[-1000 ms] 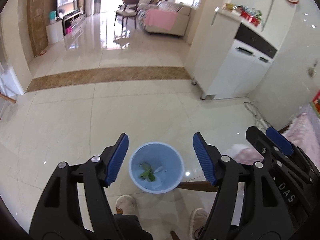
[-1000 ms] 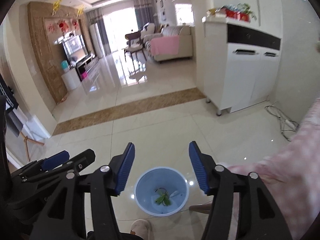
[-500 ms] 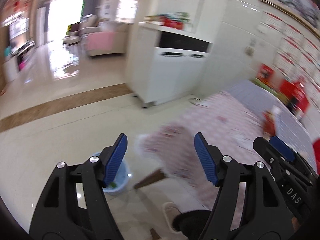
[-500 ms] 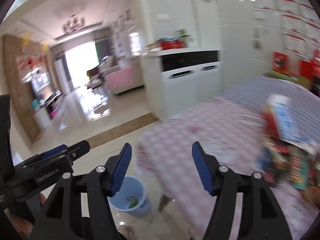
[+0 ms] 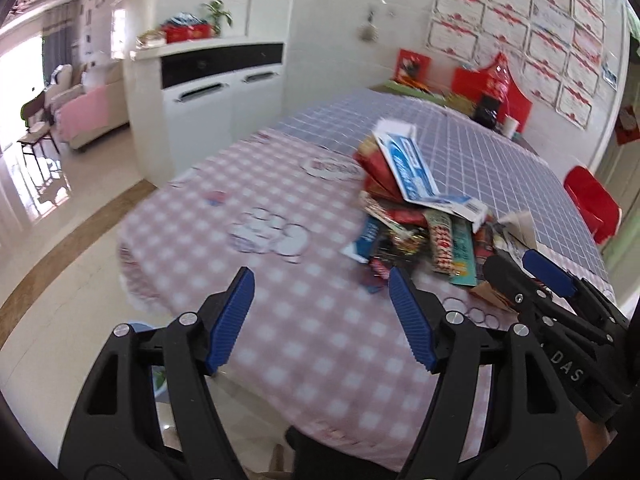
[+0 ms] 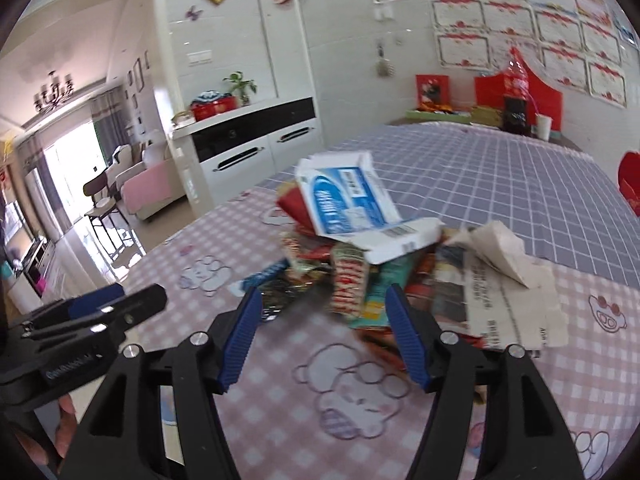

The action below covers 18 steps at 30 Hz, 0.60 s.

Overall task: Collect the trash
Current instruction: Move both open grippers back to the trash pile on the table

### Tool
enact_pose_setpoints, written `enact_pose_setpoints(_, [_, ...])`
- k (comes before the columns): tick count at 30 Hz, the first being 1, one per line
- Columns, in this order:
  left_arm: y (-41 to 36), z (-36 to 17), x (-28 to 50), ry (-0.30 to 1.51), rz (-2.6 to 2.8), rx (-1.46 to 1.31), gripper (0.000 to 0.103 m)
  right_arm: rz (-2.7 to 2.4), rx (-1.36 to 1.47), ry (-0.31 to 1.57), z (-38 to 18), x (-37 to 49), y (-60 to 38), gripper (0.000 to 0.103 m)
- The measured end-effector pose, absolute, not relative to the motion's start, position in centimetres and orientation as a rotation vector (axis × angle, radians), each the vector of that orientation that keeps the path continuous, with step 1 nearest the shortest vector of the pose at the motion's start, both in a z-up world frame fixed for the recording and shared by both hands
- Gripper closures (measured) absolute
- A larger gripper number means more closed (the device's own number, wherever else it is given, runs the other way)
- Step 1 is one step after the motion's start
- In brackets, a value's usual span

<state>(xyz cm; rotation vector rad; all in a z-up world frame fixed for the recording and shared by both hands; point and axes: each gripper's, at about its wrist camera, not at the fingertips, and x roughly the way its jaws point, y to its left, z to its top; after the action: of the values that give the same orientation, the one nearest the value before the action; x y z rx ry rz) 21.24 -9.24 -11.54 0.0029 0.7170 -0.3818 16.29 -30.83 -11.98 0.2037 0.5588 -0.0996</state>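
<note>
A pile of trash [image 5: 420, 220] lies on the table's pink checked cloth [image 5: 280, 208]. On top is a flattened blue-and-white carton [image 6: 348, 200], with bright wrappers [image 6: 348, 284] under it and crumpled newspaper [image 6: 508, 292] to its right. My right gripper [image 6: 325, 292] is open and empty, its fingertips just short of the pile's near edge. My left gripper [image 5: 320, 276] is open and empty over bare cloth, left of the pile. The blue bin [image 5: 138, 326] on the floor shows only as a sliver behind the left finger.
A white cabinet [image 5: 216, 92] stands past the table's left side. Red boxes and a bottle [image 5: 492, 80] crowd the table's far end, and a red seat [image 5: 592, 200] stands at its right. Glossy tiled floor [image 5: 60, 260] lies to the left.
Both views have swung right and up from the blue bin on the floor to the table and the trash pile. Both grippers stay empty; the right jaws stand slightly wider.
</note>
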Motion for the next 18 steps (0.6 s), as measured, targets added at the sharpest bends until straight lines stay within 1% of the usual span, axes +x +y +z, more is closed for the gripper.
enact_pose_setpoints(10, [-12.1, -14.2, 26.3, 0.795, -0.376, -0.014, 0.034, -0.092, 0.223, 0.591, -12.4, 19.8, -31.6, 0.039])
enact_pose_setpoints(15, [-13.0, -15.7, 28.7, 0.835, -0.417, -0.028, 0.043, -0.090, 0.239, 0.611, -12.8, 21.4, -31.7, 0.039])
enact_pose_setpoints(17, [-13.4, -16.3, 29.5, 0.851, -0.425, -0.031, 0.049, -0.091, 0.240, 0.622, -12.9, 21.9, -31.7, 0.039])
enact_pose_setpoints(18, [-13.4, -16.6, 29.9, 0.858, -0.435, -0.040, 0.050, -0.092, 0.240, 0.630, -13.1, 22.2, -31.6, 0.039])
